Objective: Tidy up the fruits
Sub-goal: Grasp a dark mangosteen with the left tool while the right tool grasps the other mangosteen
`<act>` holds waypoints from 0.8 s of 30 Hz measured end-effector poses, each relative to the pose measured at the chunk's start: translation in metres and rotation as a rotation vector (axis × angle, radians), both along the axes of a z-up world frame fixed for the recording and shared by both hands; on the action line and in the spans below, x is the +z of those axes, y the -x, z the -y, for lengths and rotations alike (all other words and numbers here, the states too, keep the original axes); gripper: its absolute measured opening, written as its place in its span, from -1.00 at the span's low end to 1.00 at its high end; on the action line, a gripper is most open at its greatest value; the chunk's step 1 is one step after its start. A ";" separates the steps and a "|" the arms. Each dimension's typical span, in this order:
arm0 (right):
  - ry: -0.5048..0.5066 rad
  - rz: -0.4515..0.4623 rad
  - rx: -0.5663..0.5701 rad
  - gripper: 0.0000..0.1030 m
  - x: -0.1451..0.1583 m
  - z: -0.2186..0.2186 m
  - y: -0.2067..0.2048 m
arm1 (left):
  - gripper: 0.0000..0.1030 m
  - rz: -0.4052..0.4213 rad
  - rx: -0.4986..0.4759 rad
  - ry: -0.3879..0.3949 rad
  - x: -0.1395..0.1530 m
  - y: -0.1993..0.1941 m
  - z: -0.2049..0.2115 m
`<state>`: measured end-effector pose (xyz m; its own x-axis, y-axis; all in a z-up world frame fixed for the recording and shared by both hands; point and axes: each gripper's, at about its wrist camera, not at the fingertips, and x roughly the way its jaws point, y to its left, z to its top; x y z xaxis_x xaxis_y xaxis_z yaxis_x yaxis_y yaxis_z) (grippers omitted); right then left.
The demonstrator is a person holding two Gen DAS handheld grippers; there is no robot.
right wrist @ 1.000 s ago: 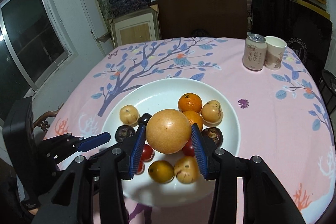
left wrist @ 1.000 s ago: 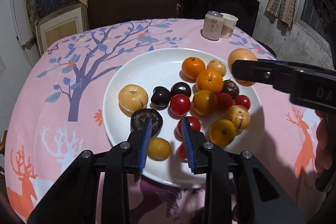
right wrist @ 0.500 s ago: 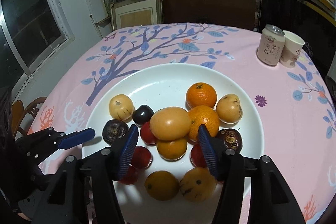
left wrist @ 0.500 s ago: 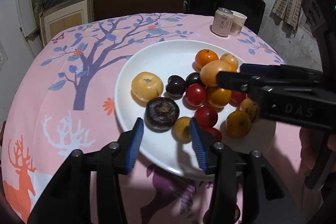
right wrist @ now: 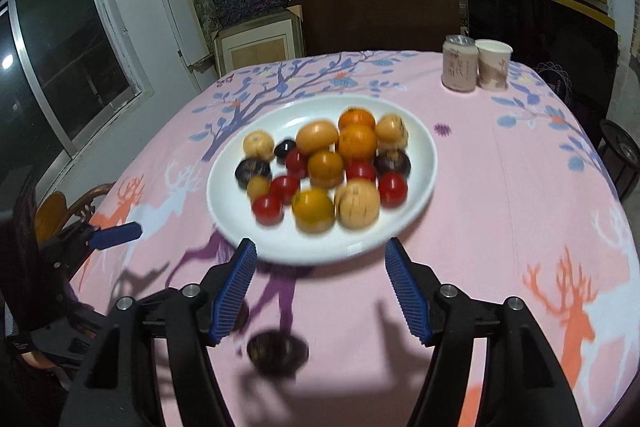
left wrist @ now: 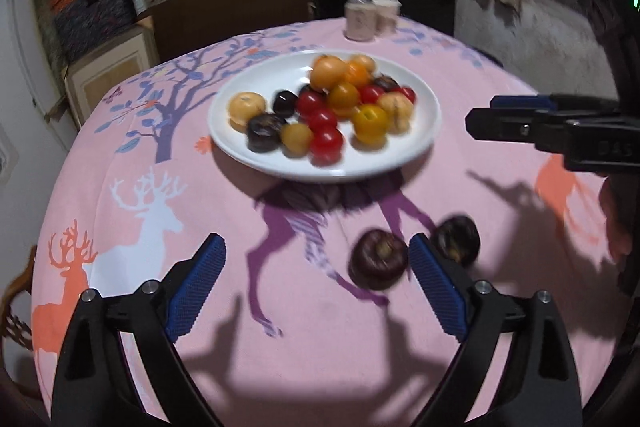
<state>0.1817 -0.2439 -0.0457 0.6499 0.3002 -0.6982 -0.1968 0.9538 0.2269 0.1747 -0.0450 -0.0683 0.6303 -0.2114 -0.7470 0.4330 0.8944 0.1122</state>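
Note:
A white plate on the pink tablecloth holds several fruits: oranges, red tomatoes, yellow-brown round fruits and dark mangosteens. Two dark mangosteens lie on the cloth in front of the plate; one also shows in the right wrist view. My left gripper is open and empty, near the cloth, with one loose mangosteen just inside its right finger. My right gripper is open and empty, in front of the plate's near rim; it also shows in the left wrist view.
A drink can and a paper cup stand at the table's far right. Dark chairs and shelves of boxes stand behind the table. A wooden chair is at the left edge. A window is on the left wall.
Both grippers have pulled back from the plate toward the table's near side and opened wider. The big yellow fruit the right gripper held now lies on the pile.

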 end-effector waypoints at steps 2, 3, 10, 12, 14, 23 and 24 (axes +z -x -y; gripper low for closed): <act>-0.026 -0.010 -0.010 0.38 -0.010 0.005 0.019 | 0.76 0.004 -0.007 -0.040 -0.011 0.007 0.010; -0.036 -0.017 -0.020 0.39 -0.015 0.008 0.026 | 0.76 0.006 -0.003 -0.056 -0.015 0.007 0.014; -0.072 -0.078 -0.059 0.39 -0.041 0.024 0.057 | 0.76 0.011 0.004 -0.087 -0.027 0.000 0.027; -0.083 -0.088 -0.069 0.39 -0.045 0.027 0.060 | 0.76 0.016 0.006 -0.095 -0.028 -0.002 0.029; -0.087 -0.090 -0.072 0.39 -0.046 0.028 0.061 | 0.76 0.005 0.006 -0.089 -0.030 -0.004 0.031; -0.060 -0.070 -0.054 0.39 -0.045 0.023 0.065 | 0.76 -0.033 0.030 -0.114 -0.045 -0.013 0.034; -0.058 -0.071 -0.054 0.39 -0.045 0.022 0.065 | 0.76 -0.032 0.030 -0.115 -0.045 -0.014 0.034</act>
